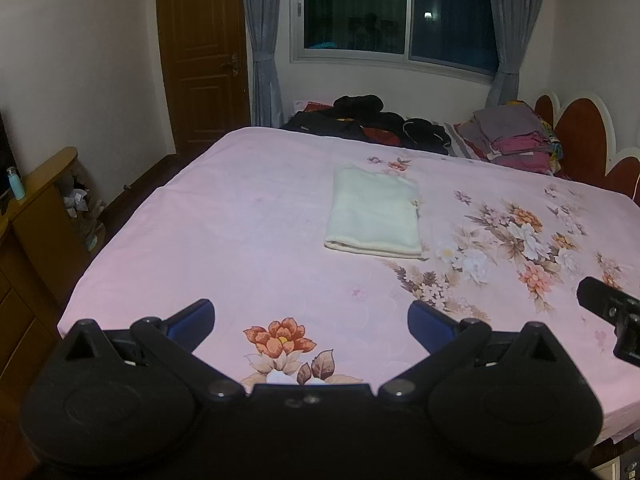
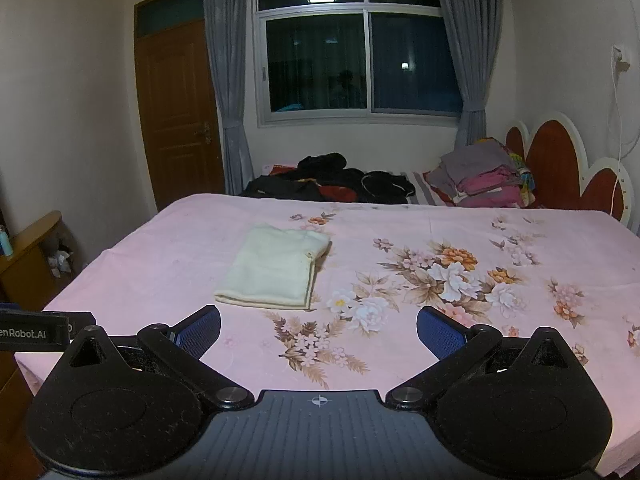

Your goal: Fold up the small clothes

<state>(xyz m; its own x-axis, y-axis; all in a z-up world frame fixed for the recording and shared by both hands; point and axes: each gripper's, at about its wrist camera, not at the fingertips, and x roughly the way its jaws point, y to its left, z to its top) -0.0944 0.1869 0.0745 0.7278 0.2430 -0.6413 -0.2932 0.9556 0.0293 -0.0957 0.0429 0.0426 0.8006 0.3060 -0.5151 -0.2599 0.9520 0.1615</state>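
Only right wrist view shows wall socket [image 2: 619, 56] beyond bed [image 2: 440, 220].

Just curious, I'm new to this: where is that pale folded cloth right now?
The pale folded cloth lies flat on the pink floral bedsheet, mid-bed, ahead and left of the right gripper, untouched.

The bed sheet [image 1: 248, 216] is pale pink with a pattern of orange, white and brown flowers, the folded cloth [image 1: 374, 212] on it is cream, and the fingers [image 2: 202, 330] have blue pads on black.
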